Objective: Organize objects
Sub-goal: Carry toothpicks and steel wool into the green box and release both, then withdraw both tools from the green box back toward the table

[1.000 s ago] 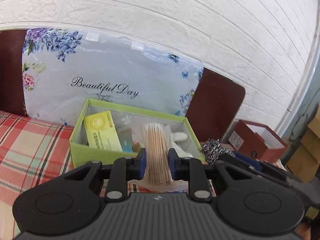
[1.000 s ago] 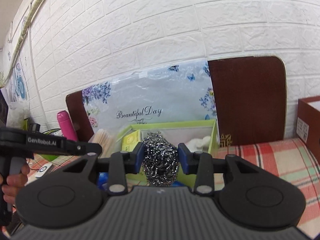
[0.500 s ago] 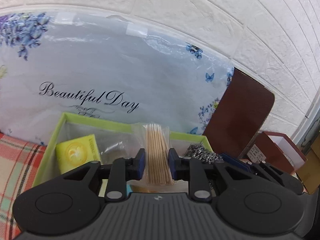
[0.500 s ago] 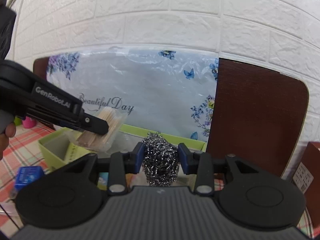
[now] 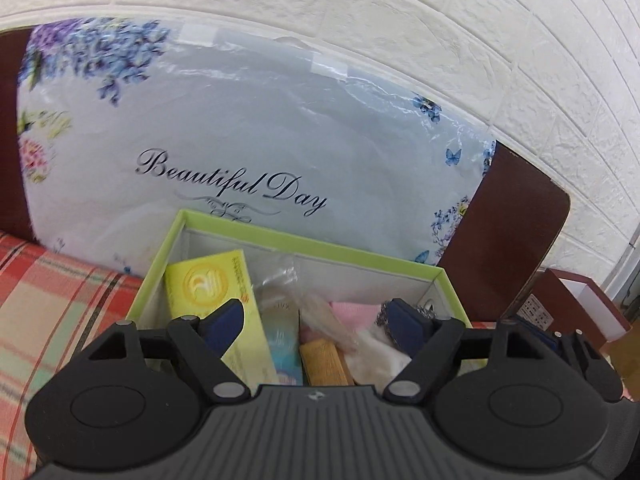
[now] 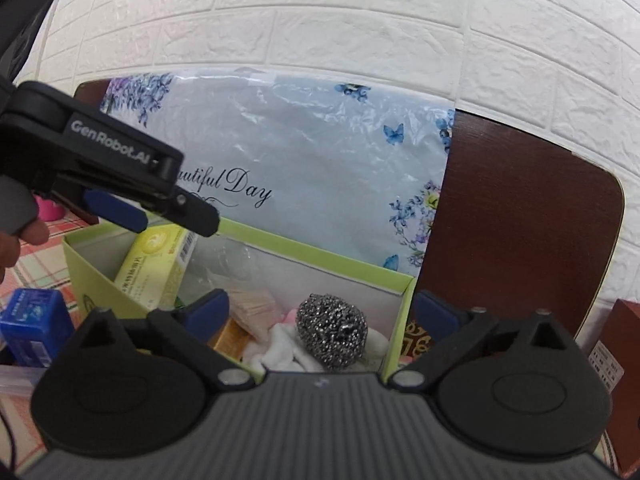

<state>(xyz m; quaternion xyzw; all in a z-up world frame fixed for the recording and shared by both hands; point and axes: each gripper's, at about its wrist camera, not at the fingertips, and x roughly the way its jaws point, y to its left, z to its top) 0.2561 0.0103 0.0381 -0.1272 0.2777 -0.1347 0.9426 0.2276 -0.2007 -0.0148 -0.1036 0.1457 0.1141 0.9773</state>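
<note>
Behind the box, the floral bag (image 5: 248,132) reads "Beautiful Day"; your left gripper (image 5: 320,320) is marked "GenRobot.AI"; green box (image 6: 344,258) holds the yellow carton (image 5: 212,300), toothpick pack (image 6: 256,308), steel scourer (image 6: 332,330) & white cloth; both L & right gripper (image 6: 320,312) jaws are opening wide over the box w/ nothing clamped.

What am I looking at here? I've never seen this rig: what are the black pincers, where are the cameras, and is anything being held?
A person holds one hand-operated gripper per hand; each carries a camera looking along its fingers. The left gripper and right gripper are both opening, with nothing pressed between the pads. Both hang over a green box on a plaid cloth. Inside lie a steel scourer, a bag of toothpicks and a yellow carton.
</note>
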